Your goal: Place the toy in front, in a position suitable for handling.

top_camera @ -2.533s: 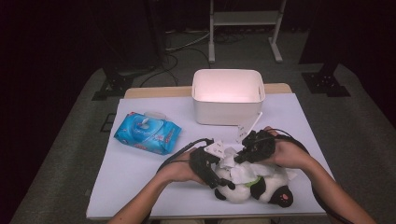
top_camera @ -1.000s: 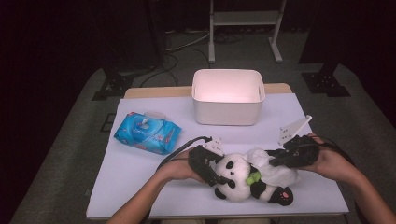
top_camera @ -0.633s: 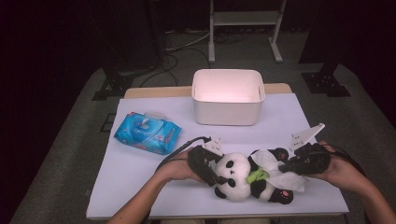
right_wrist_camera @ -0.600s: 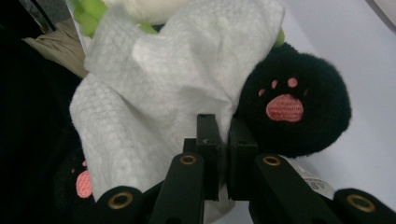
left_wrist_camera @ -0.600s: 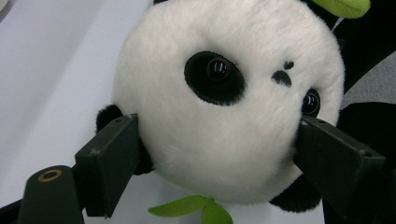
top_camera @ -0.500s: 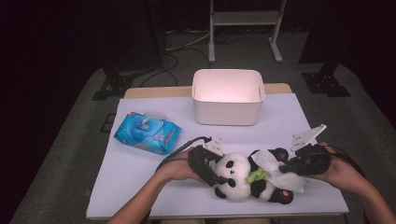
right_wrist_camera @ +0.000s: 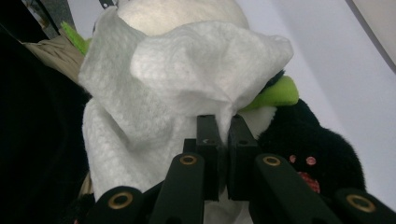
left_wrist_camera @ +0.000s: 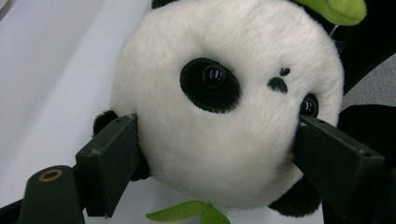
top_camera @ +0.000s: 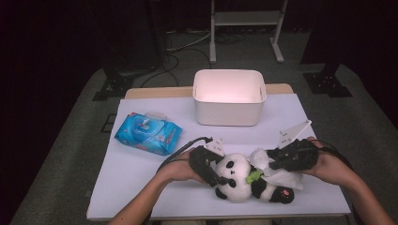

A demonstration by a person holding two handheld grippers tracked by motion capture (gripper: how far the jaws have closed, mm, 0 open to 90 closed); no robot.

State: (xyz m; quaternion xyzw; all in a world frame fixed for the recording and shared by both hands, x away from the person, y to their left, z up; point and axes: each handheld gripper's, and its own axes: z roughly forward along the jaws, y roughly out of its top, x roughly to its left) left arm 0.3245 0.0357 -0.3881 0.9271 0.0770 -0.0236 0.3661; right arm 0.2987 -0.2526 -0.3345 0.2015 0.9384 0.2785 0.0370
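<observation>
Plush panda (top_camera: pixel 244 180) lengthwise across table, head left in left gripper (top_camera: pixel 211 168); right gripper (top_camera: pixel 277 161) pinching wipe (right_wrist_camera: pixel 187 79).

Plush panda (top_camera: pixel 244 180) lying on bench (top_camera: pixel 141 173) at near edge, head to left. Wipe (top_camera: pixel 277 173) draped on its body, right of head. Bin (top_camera: pixel 229 97) at far centre. Wipe pack (top_camera: pixel 148 133) at left, between bin and near edge.

high view: from above, looks down on white desk (top_camera: pixel 141 173) | gripper views: very close | all share fluffy black-and-white toy panda (top_camera: pixel 244 180)
</observation>
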